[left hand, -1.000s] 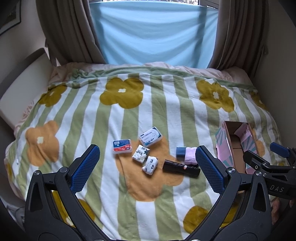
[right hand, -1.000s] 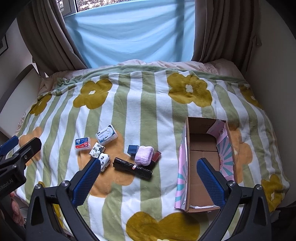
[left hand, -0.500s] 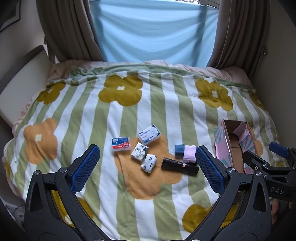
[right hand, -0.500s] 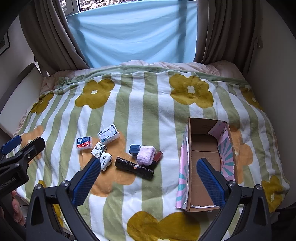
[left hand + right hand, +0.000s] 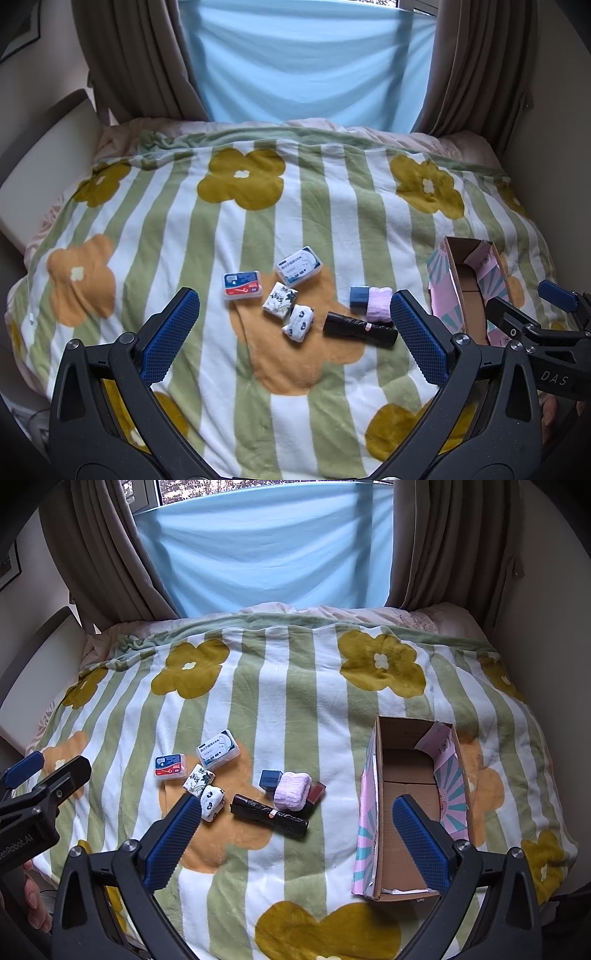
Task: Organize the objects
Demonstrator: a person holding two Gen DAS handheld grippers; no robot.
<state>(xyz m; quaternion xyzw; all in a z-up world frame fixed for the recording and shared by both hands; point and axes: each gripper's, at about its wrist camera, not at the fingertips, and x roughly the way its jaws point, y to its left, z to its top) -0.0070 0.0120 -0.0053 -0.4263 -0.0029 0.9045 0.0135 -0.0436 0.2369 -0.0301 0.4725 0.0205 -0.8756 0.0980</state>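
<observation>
"DAS" in pale letters on black body of right gripper [image 5: 554,369], seen at right edge of left wrist view. "enRobot.AI", cut off at frame edge, on black body of left gripper [image 5: 26,834] in right wrist view. Print on blue-white packet [image 5: 218,749] and red-blue case [image 5: 169,766] too small to read.

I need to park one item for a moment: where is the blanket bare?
Bare blanket lies between the pink cloth and the cardboard box, and beyond the items toward the window. Crowded: the cluster from the red-labelled case to the black roll.
</observation>
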